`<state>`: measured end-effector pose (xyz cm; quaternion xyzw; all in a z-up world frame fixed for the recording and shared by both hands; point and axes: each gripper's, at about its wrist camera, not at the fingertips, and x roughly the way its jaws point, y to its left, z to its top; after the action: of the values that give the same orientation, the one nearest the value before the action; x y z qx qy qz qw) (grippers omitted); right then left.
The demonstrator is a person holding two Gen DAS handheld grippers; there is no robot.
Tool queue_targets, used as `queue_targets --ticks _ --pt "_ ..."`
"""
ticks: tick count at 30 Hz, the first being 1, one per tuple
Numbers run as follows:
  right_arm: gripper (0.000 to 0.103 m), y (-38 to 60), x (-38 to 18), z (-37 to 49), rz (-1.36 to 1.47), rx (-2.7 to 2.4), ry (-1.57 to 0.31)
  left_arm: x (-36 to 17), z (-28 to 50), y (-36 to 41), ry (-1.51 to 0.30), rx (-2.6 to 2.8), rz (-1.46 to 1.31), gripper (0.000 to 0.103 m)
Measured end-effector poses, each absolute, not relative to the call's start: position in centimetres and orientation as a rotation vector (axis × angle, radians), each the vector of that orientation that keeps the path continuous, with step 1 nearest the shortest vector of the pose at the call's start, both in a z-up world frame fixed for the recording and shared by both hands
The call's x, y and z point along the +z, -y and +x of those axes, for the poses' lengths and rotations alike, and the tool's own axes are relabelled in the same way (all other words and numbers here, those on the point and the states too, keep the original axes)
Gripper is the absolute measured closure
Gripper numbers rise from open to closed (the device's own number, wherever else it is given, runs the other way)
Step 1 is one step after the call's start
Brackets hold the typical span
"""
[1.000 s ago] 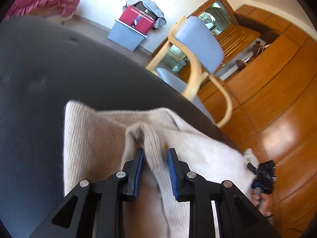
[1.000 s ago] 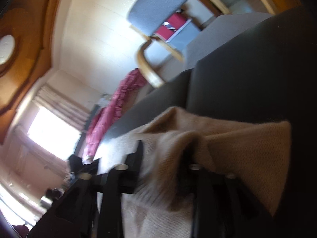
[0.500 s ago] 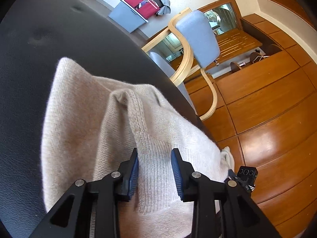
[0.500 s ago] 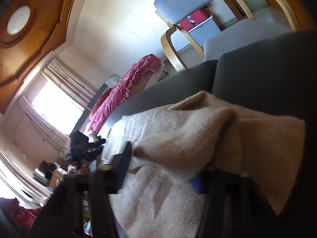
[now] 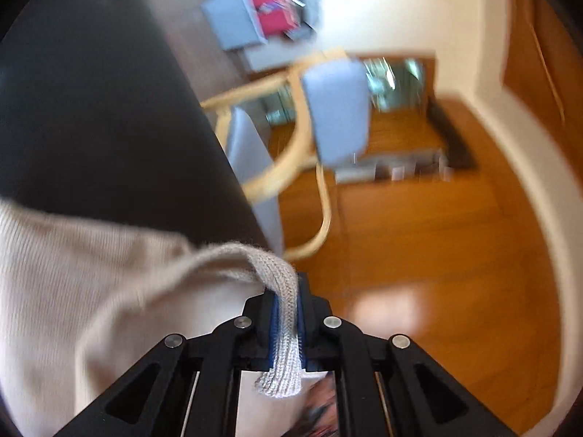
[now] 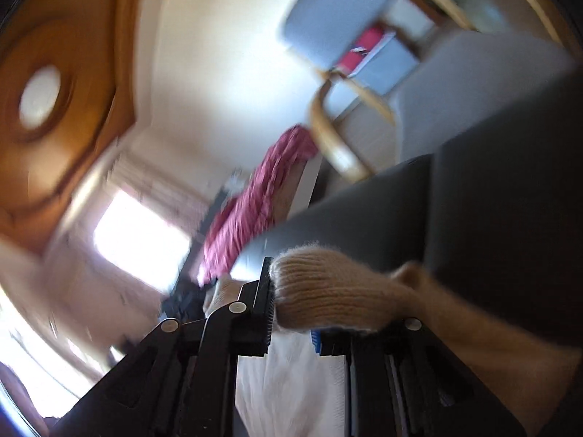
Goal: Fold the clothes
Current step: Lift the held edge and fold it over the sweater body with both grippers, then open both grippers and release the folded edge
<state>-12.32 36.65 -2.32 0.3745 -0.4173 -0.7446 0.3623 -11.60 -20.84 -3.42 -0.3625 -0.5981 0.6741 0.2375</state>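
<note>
Clearly soft and limp, the knit [image 5: 73,284] sags lower left; left gripper [image 5: 288,322] pinches its ribbed edge, right gripper [image 6: 291,313] its bunched cuff.

The sweater [image 5: 91,284] is beige knitted cloth, fuzzy at the edges, with a ribbed band showing coarse stitches where it passes between the left gripper [image 5: 288,322] pads. That gripper is matt black plastic with small shiny metal screws and ridged blue pads. The right gripper [image 6: 291,313] looks the same: matt black, blue pad, bright screw heads. The worktop [image 5: 91,109] has a dark, matt, slightly dimpled surface. The floor [image 5: 437,273] is glossy orange-brown wood, reflecting light. The chair [image 5: 328,116] has pale smooth bentwood arms and grey-blue cloth cushions.
</note>
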Motion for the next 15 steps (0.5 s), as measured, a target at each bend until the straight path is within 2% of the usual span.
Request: queue_targets --ticks 1,3,5,6,7,9,15 --pt "0.086 -37.0 -2.8 -13.4 0.967 -1.913 1.132 -4.6 -12.4 21.1 1.710 1.832 -1.000 0.093" --pt "0.084 -37.8 -4.7 -14.8 0.990 -1.891 1.254 -6.3 -13.3 21.5 1.806 1.823 -1.005 0.082" --pt "0.080 -38.6 -7.3 -15.8 1.021 -1.859 1.374 -6.5 -13.1 21.6 1.780 1.856 -0.987 0.081" --pt "0.069 -38.8 -7.2 -15.6 1.003 -1.864 1.373 -6.6 -13.0 21.6 1.767 1.872 -0.979 0.081" --pt "0.041 -38.9 -7.1 -15.5 0.986 -1.869 1.373 -6.6 -12.9 21.6 1.754 1.888 -0.970 0.080" --pt "0.030 -39.3 -7.0 -15.3 0.950 -1.878 1.371 -6.8 -12.7 21.7 1.727 1.920 -0.952 0.077" --pt "0.030 -40.3 -6.4 -14.5 0.843 -1.905 1.364 -7.2 -12.2 21.9 1.645 2.012 -0.898 0.077"
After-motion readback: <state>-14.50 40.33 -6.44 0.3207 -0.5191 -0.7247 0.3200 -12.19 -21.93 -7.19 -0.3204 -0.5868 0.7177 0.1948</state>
